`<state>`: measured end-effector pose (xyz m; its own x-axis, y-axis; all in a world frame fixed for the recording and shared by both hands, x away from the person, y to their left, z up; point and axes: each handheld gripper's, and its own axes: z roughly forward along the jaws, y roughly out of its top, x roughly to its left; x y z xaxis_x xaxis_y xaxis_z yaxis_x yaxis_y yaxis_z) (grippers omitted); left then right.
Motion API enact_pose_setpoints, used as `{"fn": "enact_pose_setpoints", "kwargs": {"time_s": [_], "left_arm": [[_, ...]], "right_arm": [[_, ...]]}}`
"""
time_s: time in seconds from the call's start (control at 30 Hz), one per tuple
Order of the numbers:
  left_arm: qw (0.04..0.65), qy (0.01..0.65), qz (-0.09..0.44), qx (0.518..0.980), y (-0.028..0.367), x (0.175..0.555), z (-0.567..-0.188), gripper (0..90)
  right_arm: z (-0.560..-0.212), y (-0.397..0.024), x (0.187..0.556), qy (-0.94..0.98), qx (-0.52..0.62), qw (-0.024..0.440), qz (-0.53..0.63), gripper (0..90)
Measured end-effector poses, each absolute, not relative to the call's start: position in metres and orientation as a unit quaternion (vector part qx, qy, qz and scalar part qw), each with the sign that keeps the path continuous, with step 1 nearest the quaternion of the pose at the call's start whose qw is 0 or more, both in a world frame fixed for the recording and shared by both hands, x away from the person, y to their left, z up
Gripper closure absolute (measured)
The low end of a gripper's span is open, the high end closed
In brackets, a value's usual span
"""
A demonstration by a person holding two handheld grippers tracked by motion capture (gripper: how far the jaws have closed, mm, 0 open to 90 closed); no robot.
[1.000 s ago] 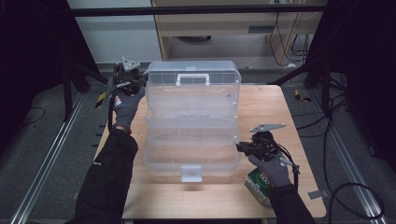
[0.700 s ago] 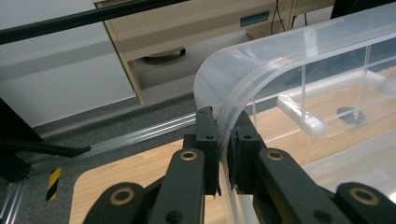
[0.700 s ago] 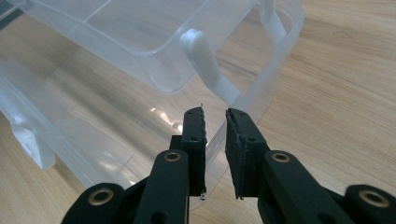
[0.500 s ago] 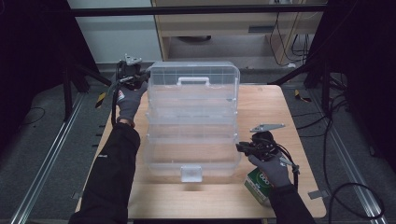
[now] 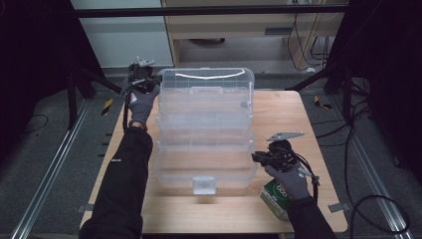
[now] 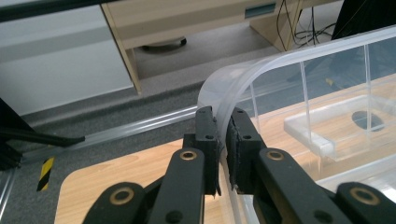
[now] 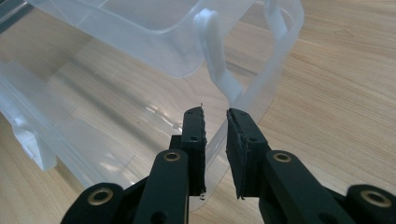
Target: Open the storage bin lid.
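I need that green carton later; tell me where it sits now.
In the high view the green carton stands at the table's near right edge, under the right hand, just right of the clear box.

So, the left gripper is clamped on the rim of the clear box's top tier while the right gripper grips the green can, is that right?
Not quite: the right gripper grips the wall of the clear box near its bottom tier, not the green can, which sits beside the hand. The right gripper view shows it. The left gripper is indeed clamped on the top tier's rim.

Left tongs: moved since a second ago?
Yes. The left tongs, clamped on the clear plastic organiser box's lid, swung up and back towards the wooden table's far edge.
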<state>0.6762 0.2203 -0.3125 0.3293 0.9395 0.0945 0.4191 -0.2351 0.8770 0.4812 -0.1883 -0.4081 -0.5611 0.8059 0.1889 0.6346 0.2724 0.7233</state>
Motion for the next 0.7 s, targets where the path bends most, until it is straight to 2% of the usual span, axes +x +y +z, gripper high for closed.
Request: {"fn": "enact_pose_setpoints", "kwargs": {"time_s": [0.47, 0.7], "left_arm": [[0.367, 0.489, 0.32, 0.724, 0.216, 0.704, -0.329, 83.2], [0.373, 0.498, 0.308, 0.72, 0.218, 0.712, -0.337, 83.3]], "right_arm": [[-0.409, -0.189, 0.482, 0.79, 0.455, 0.111, 0.396, 77.5], [-0.408, -0.188, 0.482, 0.79, 0.456, 0.113, 0.395, 77.5]]}}
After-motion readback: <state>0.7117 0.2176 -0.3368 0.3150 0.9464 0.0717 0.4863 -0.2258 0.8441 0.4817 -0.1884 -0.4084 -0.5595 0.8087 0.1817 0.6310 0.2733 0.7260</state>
